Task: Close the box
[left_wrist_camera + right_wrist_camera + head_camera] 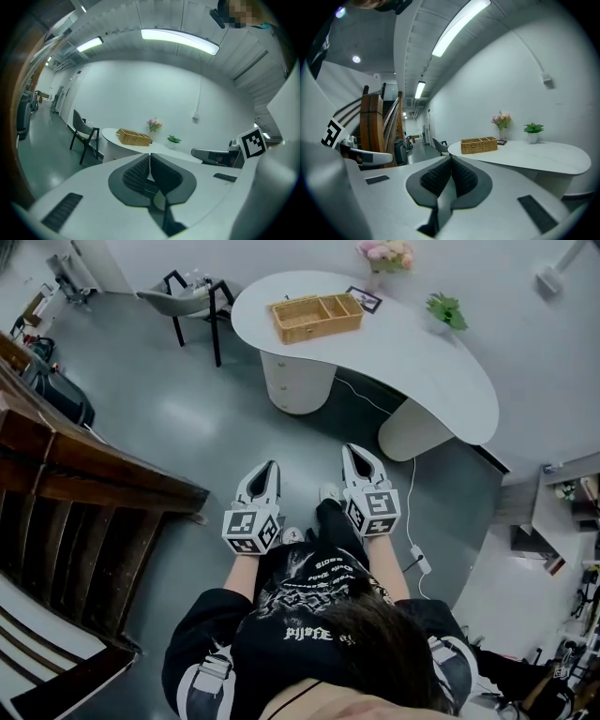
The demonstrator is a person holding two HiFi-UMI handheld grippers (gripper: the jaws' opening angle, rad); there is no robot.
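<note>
A woven wicker box (317,317) with open compartments stands on the far part of a white curved table (441,371). It also shows small and distant as the wicker box (133,137) in the left gripper view and as the wicker box (478,145) in the right gripper view. My left gripper (270,465) and right gripper (354,448) are held side by side in front of the person's body, well short of the table, and point toward it. The left gripper (150,154) has its jaws together with nothing between them. The right gripper (451,158) is the same.
A dark chair (192,296) stands left of the table. Pink flowers (384,254), a small green plant (445,310) and a framed picture (364,299) sit on the table's far side. A wooden staircase (75,474) runs along the left. A cable with a plug block (419,559) lies on the grey floor.
</note>
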